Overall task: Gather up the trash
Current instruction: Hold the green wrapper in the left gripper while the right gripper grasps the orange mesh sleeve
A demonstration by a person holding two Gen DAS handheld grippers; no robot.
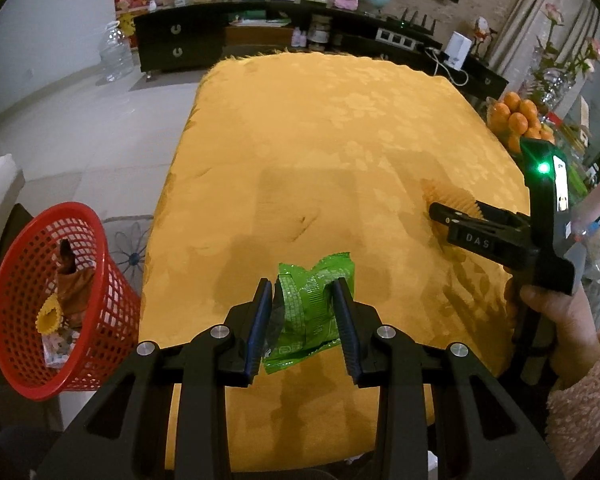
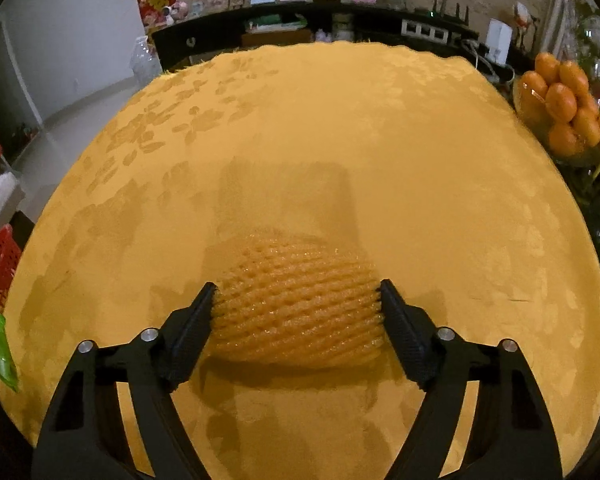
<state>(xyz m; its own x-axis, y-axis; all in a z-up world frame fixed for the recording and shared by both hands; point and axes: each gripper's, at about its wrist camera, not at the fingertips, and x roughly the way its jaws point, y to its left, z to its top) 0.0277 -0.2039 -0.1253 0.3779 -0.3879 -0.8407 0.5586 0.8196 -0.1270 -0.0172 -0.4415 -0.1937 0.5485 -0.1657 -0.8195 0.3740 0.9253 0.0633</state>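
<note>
My left gripper [image 1: 303, 285] is shut on a crumpled green wrapper [image 1: 312, 308] and holds it near the front edge of the yellow tablecloth [image 1: 320, 140]. A red mesh basket [image 1: 28, 364] stands on the floor to the left, with a yellow foam net and other trash inside. My right gripper [image 2: 297, 289] has its fingers on both sides of an orange foam fruit net [image 2: 296, 312] that lies on the cloth; they touch its ends. The right gripper also shows in the left wrist view [image 1: 444, 212], at the net [image 1: 454, 198].
A bowl of oranges [image 2: 568, 112] stands past the table's right edge. A dark sideboard [image 1: 188, 44] with pictures and toys runs behind the table. A large clear water bottle [image 1: 116, 54] stands on the tiled floor at the left.
</note>
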